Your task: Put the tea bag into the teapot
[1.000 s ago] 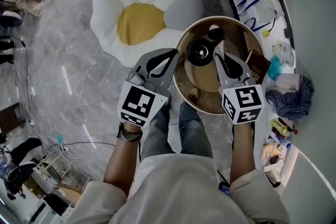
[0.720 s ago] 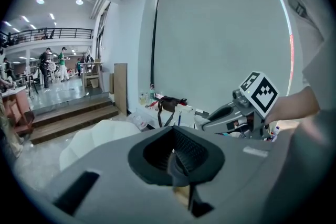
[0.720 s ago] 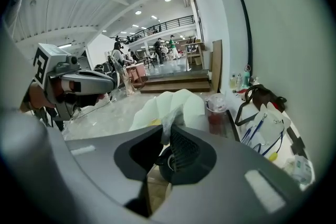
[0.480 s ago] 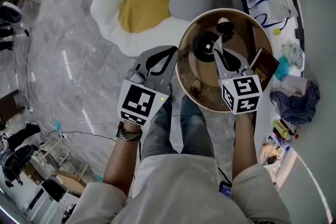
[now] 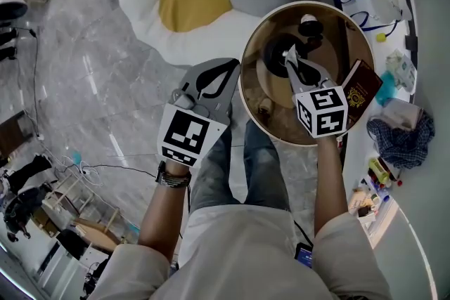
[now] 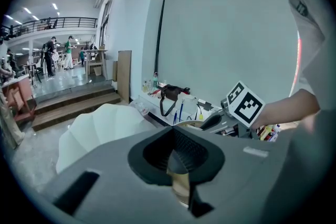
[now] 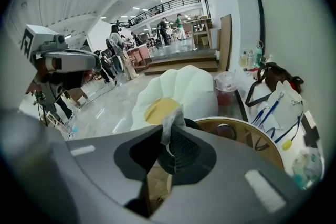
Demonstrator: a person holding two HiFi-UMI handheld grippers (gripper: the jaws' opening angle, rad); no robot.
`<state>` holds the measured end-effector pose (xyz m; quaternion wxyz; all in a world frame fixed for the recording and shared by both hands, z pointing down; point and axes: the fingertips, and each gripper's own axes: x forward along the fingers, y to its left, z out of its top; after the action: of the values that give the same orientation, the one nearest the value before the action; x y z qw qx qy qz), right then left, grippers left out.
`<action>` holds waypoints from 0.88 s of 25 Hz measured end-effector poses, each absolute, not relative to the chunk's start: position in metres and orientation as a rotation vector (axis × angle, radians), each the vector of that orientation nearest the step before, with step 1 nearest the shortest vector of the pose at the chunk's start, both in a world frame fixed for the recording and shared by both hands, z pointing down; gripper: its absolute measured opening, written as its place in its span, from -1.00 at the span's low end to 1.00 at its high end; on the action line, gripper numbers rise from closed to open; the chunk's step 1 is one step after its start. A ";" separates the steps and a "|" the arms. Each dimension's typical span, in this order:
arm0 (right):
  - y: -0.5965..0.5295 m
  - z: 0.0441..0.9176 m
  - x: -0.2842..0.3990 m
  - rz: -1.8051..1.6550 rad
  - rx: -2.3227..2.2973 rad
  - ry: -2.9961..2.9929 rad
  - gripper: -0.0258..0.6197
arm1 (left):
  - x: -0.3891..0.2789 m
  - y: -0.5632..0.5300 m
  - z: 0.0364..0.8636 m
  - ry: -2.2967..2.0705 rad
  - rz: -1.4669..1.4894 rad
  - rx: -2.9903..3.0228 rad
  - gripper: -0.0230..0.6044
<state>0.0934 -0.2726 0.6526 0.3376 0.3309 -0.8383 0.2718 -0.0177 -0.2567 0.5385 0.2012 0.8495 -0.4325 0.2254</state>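
Right gripper view, crinkled tea bag (image 7: 171,122) (whitish)

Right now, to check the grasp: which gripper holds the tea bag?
The right gripper: a pale tea bag pokes up between its closed jaws. The left gripper holds nothing.

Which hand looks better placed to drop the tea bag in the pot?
Right: the right gripper pinches the tea bag at the teapot; the left gripper is empty, beside the round table.
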 end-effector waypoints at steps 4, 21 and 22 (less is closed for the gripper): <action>-0.273 0.672 0.090 0.747 0.843 -2.156 -0.78 | -0.021 -0.253 0.550 -1.192 0.647 2.353 -0.91; -0.282 0.711 0.093 0.844 0.841 -2.009 -0.77 | -0.021 -0.252 0.570 -1.155 0.659 2.313 -0.91; -0.283 0.711 0.093 0.843 0.838 -2.004 -0.77 | -0.021 -0.252 0.571 -1.156 0.658 2.311 -0.91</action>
<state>0.0932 -0.2829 0.7113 0.3947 0.3305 -0.7903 0.3323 -0.0206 -0.2522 0.5708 0.2355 0.8423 -0.4212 0.2399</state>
